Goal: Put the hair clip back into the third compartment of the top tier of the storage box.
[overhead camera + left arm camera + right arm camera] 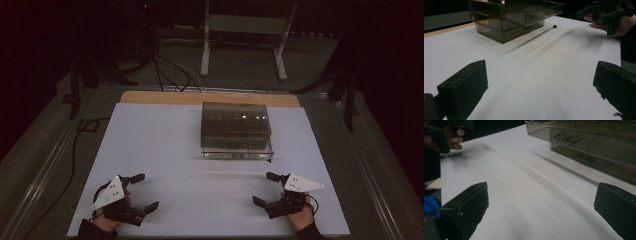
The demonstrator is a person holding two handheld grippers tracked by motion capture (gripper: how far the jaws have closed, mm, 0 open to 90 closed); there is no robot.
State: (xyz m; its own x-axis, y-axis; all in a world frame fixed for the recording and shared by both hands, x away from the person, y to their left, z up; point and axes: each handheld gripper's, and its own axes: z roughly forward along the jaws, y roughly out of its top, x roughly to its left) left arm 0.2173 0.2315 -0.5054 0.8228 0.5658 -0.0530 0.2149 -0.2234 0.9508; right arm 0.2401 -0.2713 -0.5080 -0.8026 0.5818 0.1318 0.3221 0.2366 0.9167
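A smoky see-through drawer box (235,125) stands at the middle of the white tabletop (160,145), toward the far side. One of its drawers (564,136) sticks out toward me. A tiny black piece (269,160) lies by the box's front right corner, also in the left gripper view (554,26). My left gripper (146,190) rests near the front left edge, jaws wide apart and empty (539,90). My right gripper (263,188) rests near the front right, also open with nothing between its jaws (539,210). Each gripper faces the other across bare table.
A wooden strip (210,97) runs along the table's far edge. Beyond it on the floor are a white metal stand (245,30), loose cables (170,70) and dark tripod legs (345,85). The surroundings are dim.
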